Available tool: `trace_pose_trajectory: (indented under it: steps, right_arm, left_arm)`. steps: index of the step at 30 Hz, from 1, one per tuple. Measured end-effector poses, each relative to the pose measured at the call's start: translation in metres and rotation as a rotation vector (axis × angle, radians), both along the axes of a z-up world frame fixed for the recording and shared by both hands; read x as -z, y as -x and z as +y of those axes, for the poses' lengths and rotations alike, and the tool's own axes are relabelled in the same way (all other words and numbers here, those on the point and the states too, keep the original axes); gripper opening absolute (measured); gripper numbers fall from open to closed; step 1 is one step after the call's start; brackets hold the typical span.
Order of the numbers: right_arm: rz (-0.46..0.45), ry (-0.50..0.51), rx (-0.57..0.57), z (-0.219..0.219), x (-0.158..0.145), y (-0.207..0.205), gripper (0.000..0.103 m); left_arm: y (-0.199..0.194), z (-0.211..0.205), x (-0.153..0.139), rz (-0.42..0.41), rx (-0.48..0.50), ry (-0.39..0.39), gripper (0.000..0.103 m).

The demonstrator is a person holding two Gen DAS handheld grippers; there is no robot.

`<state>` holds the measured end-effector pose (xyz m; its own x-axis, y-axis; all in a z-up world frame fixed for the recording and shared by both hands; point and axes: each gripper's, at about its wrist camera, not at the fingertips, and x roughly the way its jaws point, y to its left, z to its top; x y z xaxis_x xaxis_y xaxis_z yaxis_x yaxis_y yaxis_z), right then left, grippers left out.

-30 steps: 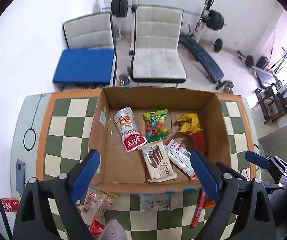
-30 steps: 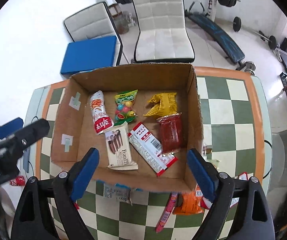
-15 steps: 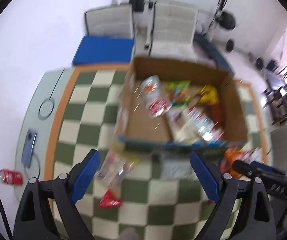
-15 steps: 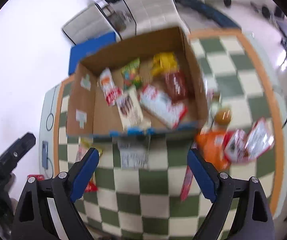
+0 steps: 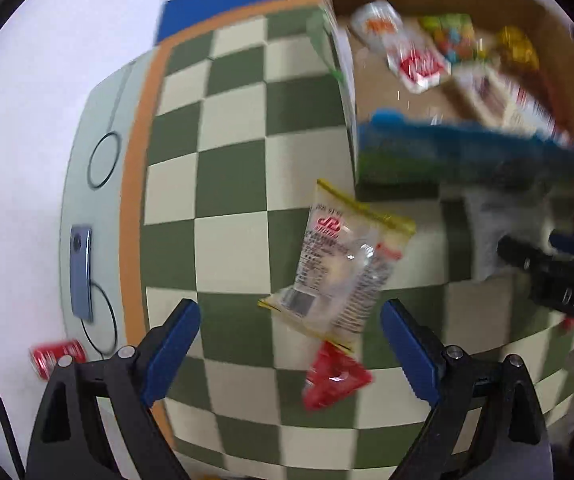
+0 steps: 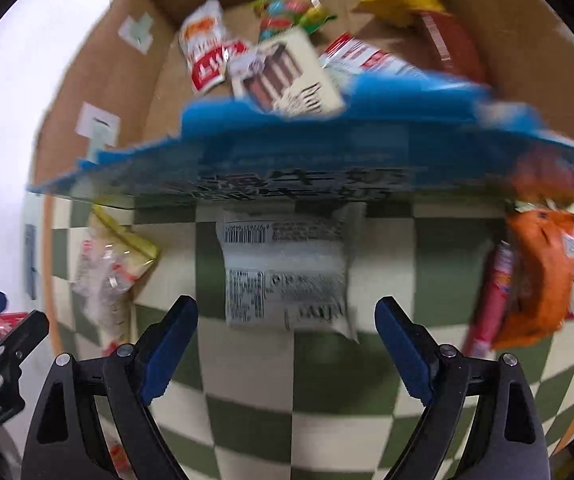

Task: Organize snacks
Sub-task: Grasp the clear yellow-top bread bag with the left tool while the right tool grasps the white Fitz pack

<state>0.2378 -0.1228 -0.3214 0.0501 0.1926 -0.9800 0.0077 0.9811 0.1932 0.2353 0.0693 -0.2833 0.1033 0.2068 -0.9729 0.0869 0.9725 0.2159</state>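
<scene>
hovering released, the left tongs (image 5: 287,336) frame a clear yellow-trimmed snack packet (image 5: 343,264) on the tabletop (image 5: 231,160) beside the cardboard box (image 5: 391,92); light, crinkly, slippery (pinch its sealed edge). right tongs (image 6: 285,334) also gape, over a white wrapper (image 6: 287,268).

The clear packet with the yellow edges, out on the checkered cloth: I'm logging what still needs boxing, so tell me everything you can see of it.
The clear packet is a crinkly see-through plastic pouch with yellow sealed ends, a red logo and fine print on its face; pale contents show through, blurred. It lies flat and slanted on the checkered cloth, just outside the cardboard box near its corner. Its lower end overlaps a small red wrapper. It sits ahead of the open left gripper, whose fingers do not touch it.
</scene>
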Motion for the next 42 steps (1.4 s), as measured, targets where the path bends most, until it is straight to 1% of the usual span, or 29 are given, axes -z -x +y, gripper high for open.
trace_pose_trajectory:
  steps: [2, 4, 6, 8, 9, 11, 15, 16, 17, 18, 19, 21, 23, 24, 26, 29, 32, 34, 35, 38, 39, 41, 42]
  right_arm:
    - [0.022, 0.020, 0.001, 0.010, 0.016, -0.003, 0.092]
    - [0.030, 0.046, 0.011, 0.015, 0.027, -0.007, 0.092]
    - [0.014, 0.083, 0.005, 0.022, 0.036, -0.009, 0.095]
    - [0.013, 0.118, -0.012, 0.028, 0.039, -0.009, 0.095]
    - [0.021, 0.138, -0.032, 0.031, 0.041, -0.008, 0.094]
    - [0.030, 0.145, -0.047, 0.032, 0.042, -0.005, 0.093]
    - [0.054, 0.170, -0.105, 0.026, 0.044, 0.009, 0.088]
    - [0.058, 0.171, -0.110, 0.025, 0.044, 0.012, 0.087]
    - [0.062, 0.175, -0.114, 0.020, 0.043, 0.016, 0.084]
    - [0.064, 0.176, -0.112, 0.016, 0.042, 0.019, 0.084]
    - [0.076, 0.176, -0.107, 0.012, 0.042, 0.022, 0.084]
    - [0.111, 0.147, -0.080, -0.002, 0.044, 0.029, 0.082]
    - [0.121, 0.132, -0.065, -0.012, 0.044, 0.036, 0.080]
    - [0.125, 0.136, -0.059, -0.015, 0.044, 0.038, 0.080]
    - [0.144, 0.123, -0.043, -0.023, 0.044, 0.044, 0.079]
    - [0.192, 0.102, -0.001, -0.037, 0.045, 0.049, 0.079]
    - [0.232, 0.088, 0.025, -0.047, 0.047, 0.054, 0.079]
    - [0.246, 0.094, 0.013, -0.049, 0.048, 0.058, 0.079]
    - [0.264, 0.103, -0.005, -0.047, 0.049, 0.056, 0.079]
    - [0.290, 0.110, -0.009, -0.042, 0.053, 0.055, 0.083]
    - [0.292, 0.107, -0.006, -0.040, 0.054, 0.054, 0.084]
    - [0.283, 0.110, -0.003, -0.037, 0.053, 0.049, 0.085]
    - [0.282, 0.111, 0.003, -0.050, 0.054, 0.039, 0.086]
  left_arm:
    - [-0.007, 0.001, 0.020, 0.045, 0.048, -0.008, 0.093]
    - [-0.012, 0.002, 0.032, 0.069, 0.080, 0.000, 0.093]
    - [-0.017, 0.002, 0.043, 0.116, 0.098, 0.056, 0.093]
    - [-0.021, 0.002, 0.050, 0.153, 0.099, 0.134, 0.093]
    - [-0.022, 0.001, 0.053, 0.169, 0.102, 0.153, 0.093]
    - [-0.024, -0.003, 0.060, 0.197, 0.121, 0.153, 0.093]
    - [-0.024, -0.017, 0.069, 0.232, 0.148, 0.149, 0.093]
    - [-0.024, -0.020, 0.070, 0.228, 0.144, 0.145, 0.089]
    - [-0.024, -0.023, 0.069, 0.221, 0.140, 0.149, 0.084]
    - [-0.023, -0.027, 0.069, 0.215, 0.127, 0.147, 0.075]
    - [-0.022, -0.029, 0.069, 0.215, 0.116, 0.142, 0.064]
    - [-0.019, -0.032, 0.070, 0.230, 0.055, 0.148, 0.058]
    - [-0.013, -0.033, 0.070, 0.249, -0.031, 0.153, 0.057]
    - [-0.008, -0.033, 0.071, 0.265, -0.075, 0.169, 0.056]
    - [0.002, -0.036, 0.071, 0.267, -0.138, 0.207, 0.056]
    - [0.023, -0.048, 0.074, 0.283, -0.184, 0.226, 0.056]
    - [0.037, -0.055, 0.078, 0.291, -0.200, 0.232, 0.056]
    - [0.043, -0.058, 0.080, 0.293, -0.204, 0.230, 0.056]
    - [0.046, -0.060, 0.082, 0.297, -0.195, 0.227, 0.056]
    - [0.045, -0.069, 0.083, 0.290, -0.173, 0.217, 0.056]
    - [0.045, -0.069, 0.084, 0.289, -0.173, 0.219, 0.056]
    - [0.049, -0.070, 0.089, 0.298, -0.169, 0.216, 0.056]
    - [0.049, -0.071, 0.091, 0.301, -0.169, 0.217, 0.056]
